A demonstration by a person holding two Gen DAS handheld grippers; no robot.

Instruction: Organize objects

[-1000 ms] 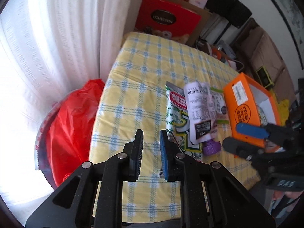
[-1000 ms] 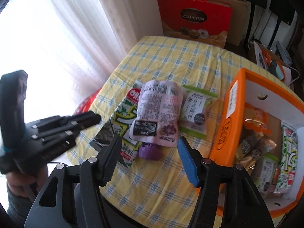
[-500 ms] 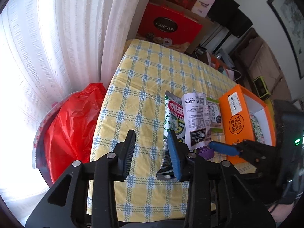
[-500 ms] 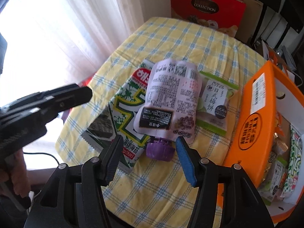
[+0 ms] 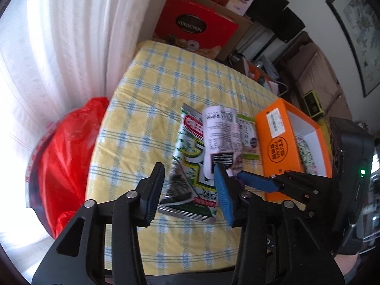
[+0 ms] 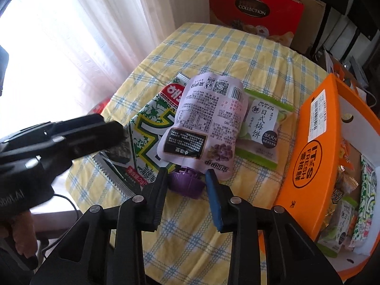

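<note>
I count three snack packs on the bench point(image 6: 213, 47): one seaweed pack point(image 6: 147, 142), one spout pouch point(image 6: 204, 123), one plum-cake pack point(image 6: 261, 128). One orange box point(image 6: 308, 156).

2 wrist views, looking steeply down and close over the checked table point(image 5: 147, 123). Left sits left. Shared: same snack packs point(image 6: 206, 121), orange box point(image 5: 277, 147).

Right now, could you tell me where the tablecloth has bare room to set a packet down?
The far half of the yellow checked tablecloth, toward the red gift box, is bare, as is the curtain-side strip. It is crowded by the orange cardboard box, where three snack packets overlap.
</note>
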